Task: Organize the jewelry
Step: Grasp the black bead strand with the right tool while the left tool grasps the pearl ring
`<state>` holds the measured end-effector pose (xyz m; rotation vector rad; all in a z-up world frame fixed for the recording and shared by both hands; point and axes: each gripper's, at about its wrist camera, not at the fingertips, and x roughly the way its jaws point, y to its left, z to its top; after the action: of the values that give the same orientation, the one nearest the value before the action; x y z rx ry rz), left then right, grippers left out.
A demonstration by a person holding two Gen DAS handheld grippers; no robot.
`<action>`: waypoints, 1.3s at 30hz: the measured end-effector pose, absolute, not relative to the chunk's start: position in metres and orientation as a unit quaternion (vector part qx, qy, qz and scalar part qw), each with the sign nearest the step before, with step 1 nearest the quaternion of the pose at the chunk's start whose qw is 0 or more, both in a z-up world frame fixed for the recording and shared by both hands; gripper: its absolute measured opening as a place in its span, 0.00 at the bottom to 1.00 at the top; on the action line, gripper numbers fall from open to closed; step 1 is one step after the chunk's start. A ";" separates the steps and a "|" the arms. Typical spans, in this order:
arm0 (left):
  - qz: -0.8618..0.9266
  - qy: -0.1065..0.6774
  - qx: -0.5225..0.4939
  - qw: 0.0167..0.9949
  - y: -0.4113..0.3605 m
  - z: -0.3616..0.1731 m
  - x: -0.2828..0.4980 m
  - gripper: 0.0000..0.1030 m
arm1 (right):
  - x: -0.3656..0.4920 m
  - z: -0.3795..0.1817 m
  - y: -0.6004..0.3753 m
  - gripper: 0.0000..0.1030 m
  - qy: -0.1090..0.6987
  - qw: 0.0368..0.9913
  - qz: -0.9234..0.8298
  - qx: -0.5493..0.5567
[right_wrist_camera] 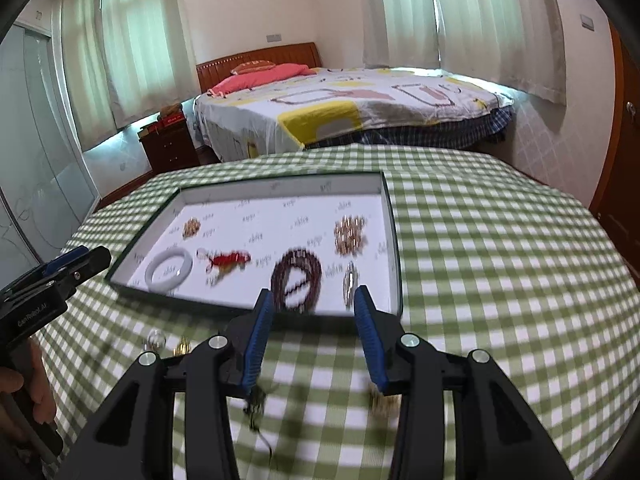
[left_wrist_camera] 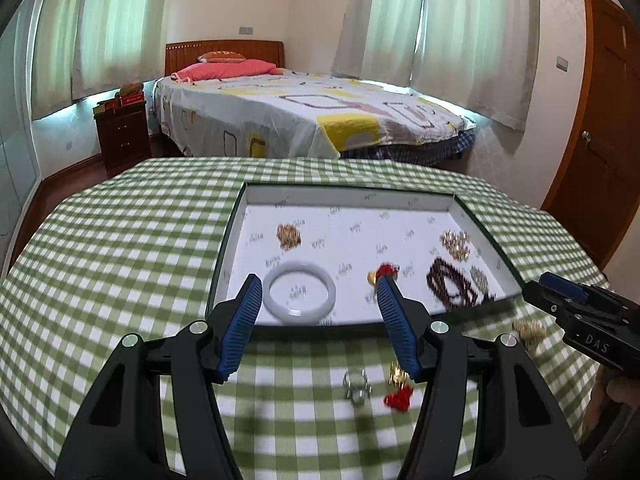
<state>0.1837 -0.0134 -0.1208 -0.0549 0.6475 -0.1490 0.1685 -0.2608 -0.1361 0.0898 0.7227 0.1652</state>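
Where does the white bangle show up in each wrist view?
Left wrist view: the white bangle lies in the tray's near-left part, just beyond the left tool, between its open fingers.
Right wrist view: the white bangle sits at the tray's near-left corner, left of centre in the picture, far left of the right tool.
Shared landmark: the red charm lies directly to the bangle's right in both views.

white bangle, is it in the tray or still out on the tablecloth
In the tray. The white bangle lies flat on the tray's white floor, near its front left corner, inside the rim. No hand-held gripper touches it.
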 end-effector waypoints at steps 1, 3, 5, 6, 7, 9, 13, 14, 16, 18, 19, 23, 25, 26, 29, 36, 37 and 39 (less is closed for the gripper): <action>-0.071 0.322 -0.029 0.944 -0.012 -0.124 0.180 0.57 | 0.166 -0.138 -0.260 0.41 0.356 0.930 0.081 0.044; -0.069 0.326 -0.031 0.942 -0.009 -0.127 0.174 0.57 | 0.159 -0.145 -0.258 0.41 0.363 0.927 0.084 0.044; -0.065 0.331 -0.032 0.941 -0.006 -0.131 0.169 0.57 | 0.154 -0.150 -0.255 0.41 0.369 0.924 0.088 0.044; -0.063 0.332 -0.032 0.941 -0.004 -0.132 0.166 0.57 | 0.153 -0.152 -0.253 0.41 0.372 0.923 0.091 0.043; -0.061 0.334 -0.032 0.940 -0.003 -0.133 0.164 0.57 | 0.152 -0.154 -0.250 0.41 0.373 0.922 0.094 0.043; -0.058 0.335 -0.032 0.940 0.000 -0.134 0.162 0.57 | 0.150 -0.158 -0.244 0.41 0.379 0.919 0.103 0.041; -0.055 0.340 -0.032 0.938 0.005 -0.138 0.156 0.57 | 0.149 -0.165 -0.233 0.41 0.386 0.914 0.119 0.031; -0.054 0.342 -0.032 0.938 0.006 -0.138 0.155 0.57 | 0.150 -0.166 -0.229 0.41 0.388 0.913 0.123 0.027; -0.053 0.346 -0.033 0.936 0.007 -0.141 0.156 0.57 | 0.151 -0.169 -0.224 0.41 0.392 0.910 0.130 0.021; -0.052 0.350 -0.036 0.935 0.009 -0.144 0.156 0.57 | 0.153 -0.172 -0.220 0.40 0.398 0.907 0.136 0.016; -0.051 0.351 -0.037 0.934 0.009 -0.145 0.156 0.57 | 0.155 -0.174 -0.219 0.40 0.401 0.906 0.138 0.012; -0.051 0.355 -0.037 0.933 0.009 -0.148 0.158 0.57 | 0.160 -0.180 -0.214 0.39 0.413 0.899 0.144 0.001; -0.051 0.358 -0.037 0.932 0.008 -0.150 0.159 0.57 | 0.162 -0.183 -0.212 0.38 0.419 0.896 0.144 -0.003; -0.051 0.359 -0.037 0.931 0.007 -0.151 0.159 0.57 | 0.164 -0.185 -0.211 0.35 0.425 0.893 0.145 -0.005; -0.053 0.363 -0.036 0.930 0.005 -0.154 0.160 0.57 | 0.164 -0.187 -0.211 0.27 0.430 0.891 0.146 -0.008; -0.060 0.369 -0.032 0.927 -0.003 -0.158 0.162 0.57 | 0.159 -0.187 -0.218 0.22 0.426 0.895 0.134 -0.006; -0.062 0.370 -0.031 0.927 -0.004 -0.158 0.162 0.57 | 0.157 -0.187 -0.220 0.22 0.424 0.896 0.132 -0.003; -0.064 0.371 -0.030 0.926 -0.007 -0.160 0.162 0.57 | 0.156 -0.185 -0.224 0.22 0.422 0.898 0.126 0.000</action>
<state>0.1620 -0.0074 -0.1596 -0.0612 0.7615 -0.1313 0.1561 -0.2242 -0.1853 0.0004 0.8731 0.2601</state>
